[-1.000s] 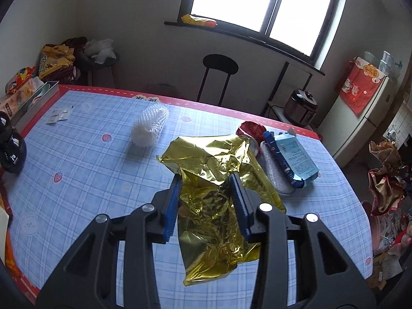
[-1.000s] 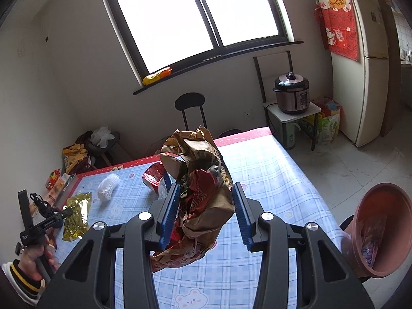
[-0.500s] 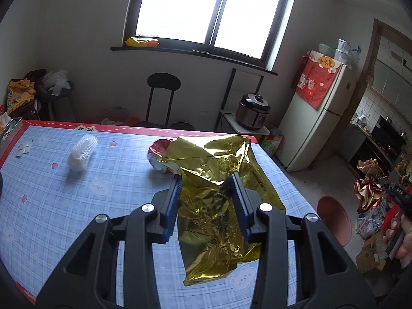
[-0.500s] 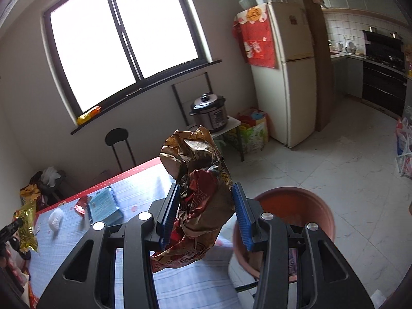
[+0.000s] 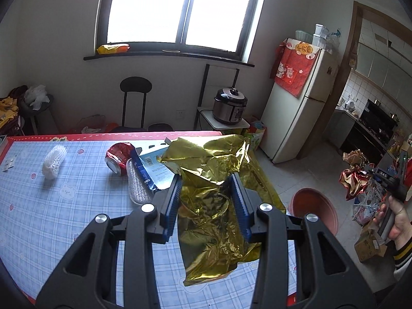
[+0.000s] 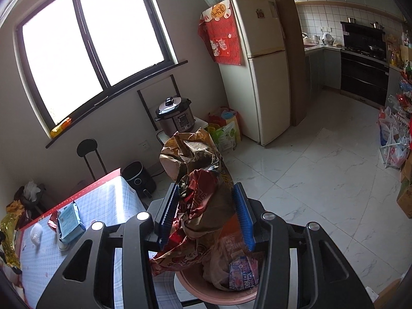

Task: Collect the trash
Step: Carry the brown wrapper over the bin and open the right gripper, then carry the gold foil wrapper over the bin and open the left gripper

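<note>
checked table [image 5: 77,206] behind; left jaws pinch gold foil wrapper [image 5: 213,193], right jaws pinch crumpled brown bag [image 6: 203,180].

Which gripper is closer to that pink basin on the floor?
Right. The right gripper hangs directly over the pink basin with its crumpled wrapper; the left gripper, holding gold foil, is above the table's edge.

Both claws [image 5: 206,198] [image 6: 206,211] seemingly clamped, loaded.
</note>
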